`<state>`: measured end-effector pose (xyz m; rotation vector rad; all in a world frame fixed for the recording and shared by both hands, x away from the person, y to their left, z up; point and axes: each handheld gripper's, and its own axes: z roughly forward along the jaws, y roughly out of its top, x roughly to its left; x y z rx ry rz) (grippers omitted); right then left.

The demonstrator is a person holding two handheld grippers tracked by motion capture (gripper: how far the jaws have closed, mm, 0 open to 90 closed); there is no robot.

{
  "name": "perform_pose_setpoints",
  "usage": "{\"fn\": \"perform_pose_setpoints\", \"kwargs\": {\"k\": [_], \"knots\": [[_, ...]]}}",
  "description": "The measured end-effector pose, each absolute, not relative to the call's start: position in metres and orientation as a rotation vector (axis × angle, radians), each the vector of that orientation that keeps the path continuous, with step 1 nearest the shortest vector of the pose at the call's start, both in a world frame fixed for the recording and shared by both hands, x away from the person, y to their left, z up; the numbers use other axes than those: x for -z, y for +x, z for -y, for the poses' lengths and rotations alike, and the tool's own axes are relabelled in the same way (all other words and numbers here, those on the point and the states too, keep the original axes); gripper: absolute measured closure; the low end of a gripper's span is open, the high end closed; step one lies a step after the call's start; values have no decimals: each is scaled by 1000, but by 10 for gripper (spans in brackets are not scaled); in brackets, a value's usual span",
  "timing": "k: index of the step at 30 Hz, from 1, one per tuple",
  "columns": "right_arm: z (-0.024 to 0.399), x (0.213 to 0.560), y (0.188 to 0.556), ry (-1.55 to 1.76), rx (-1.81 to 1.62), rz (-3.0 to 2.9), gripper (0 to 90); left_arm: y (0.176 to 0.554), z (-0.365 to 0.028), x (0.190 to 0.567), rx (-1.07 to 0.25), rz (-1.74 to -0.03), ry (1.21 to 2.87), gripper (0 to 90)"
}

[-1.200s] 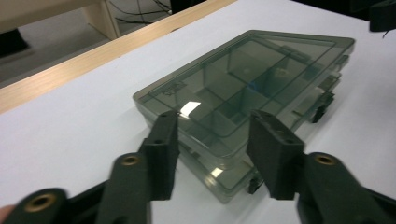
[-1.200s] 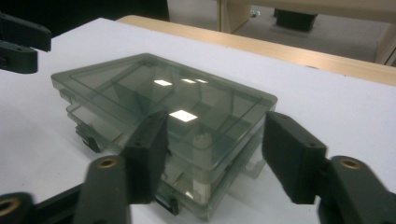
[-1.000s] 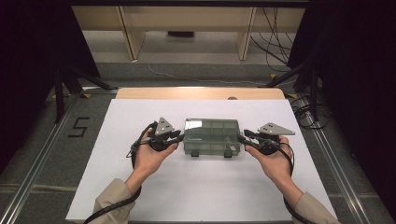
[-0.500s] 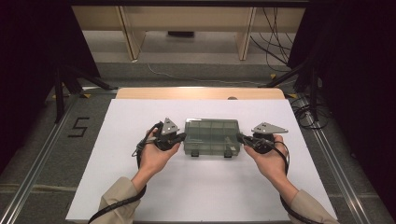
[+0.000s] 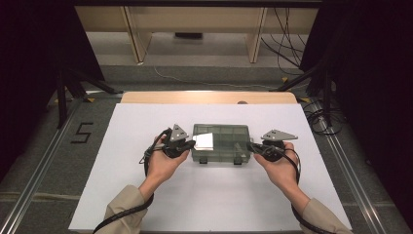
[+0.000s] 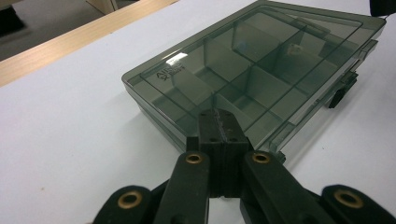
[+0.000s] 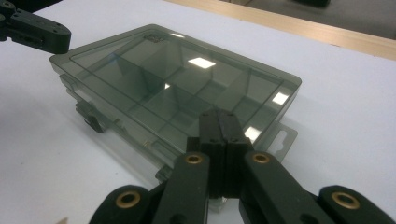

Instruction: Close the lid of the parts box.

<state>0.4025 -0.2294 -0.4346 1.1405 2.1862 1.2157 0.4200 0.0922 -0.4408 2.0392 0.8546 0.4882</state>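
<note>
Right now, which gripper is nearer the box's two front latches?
Roughly level, neither clearly. Left gripper sits at the box's left end, right gripper at its right end; latches between.

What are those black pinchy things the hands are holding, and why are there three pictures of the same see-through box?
Those are grippers: pinching tools that a person squeezes by hand. The high view looks down from above. There the left gripper and the right gripper sit at the two ends of a smoky clear compartment box with its lid down, on a white table. The other two pictures come from small cameras riding on each gripper, looking along its black jaws. Both pairs of jaws are pinched shut with nothing between them; their tips sit right at the box's edges, so the box isn't gripped. It looks almost empty inside.
</note>
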Motion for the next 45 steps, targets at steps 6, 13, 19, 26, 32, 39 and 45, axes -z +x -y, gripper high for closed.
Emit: {"fn": "perform_pose_setpoints", "kwargs": {"k": [6, 13, 19, 26, 32, 39, 45], "knots": [[229, 437, 403, 1165, -1195, -2198, 900, 420, -91, 444, -480, -858, 2047, 896], [229, 442, 403, 1164, -1170, -2213, 900, 421, -91, 446, -466, -860, 2052, 896], [229, 444, 403, 1173, -1153, -2218, 900, 421, -90, 448, -468, -866, 2055, 896], [229, 446, 404, 1195, -1145, -2226, 900, 422, -90, 450, -463, -863, 2062, 896], [230, 449, 404, 1181, -1130, -2222, 900, 422, -89, 452, -457, -871, 2065, 897], [230, 449, 404, 1192, -1131, -2220, 900, 422, -89, 453, -447, -868, 2063, 897], [230, 453, 405, 1192, -1119, -2228, 900, 423, -90, 456, -438, -867, 2076, 897]]}}
